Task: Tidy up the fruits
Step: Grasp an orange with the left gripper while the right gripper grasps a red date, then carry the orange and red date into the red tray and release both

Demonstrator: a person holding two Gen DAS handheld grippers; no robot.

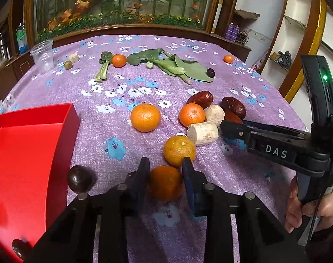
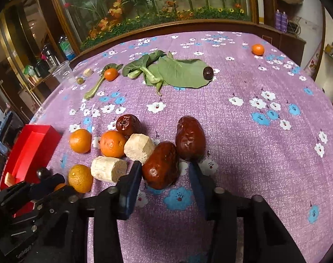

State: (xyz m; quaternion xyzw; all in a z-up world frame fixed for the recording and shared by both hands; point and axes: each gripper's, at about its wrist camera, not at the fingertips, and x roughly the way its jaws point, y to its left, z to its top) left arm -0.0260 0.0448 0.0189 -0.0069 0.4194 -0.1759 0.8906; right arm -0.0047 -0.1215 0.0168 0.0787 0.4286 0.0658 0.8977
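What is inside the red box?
The red box shows mostly bare red floor. A pale piece lies at one end, too small to name. The left gripper covers its near corner, so that part cannot be seen.

The box (image 1: 30, 153) sits left of the tangerines (image 1: 145, 117). 2 cane pieces (image 1: 202, 133) lie right of them, dates (image 2: 161, 164) beside. Leafy greens (image 1: 179, 65) lie behind.
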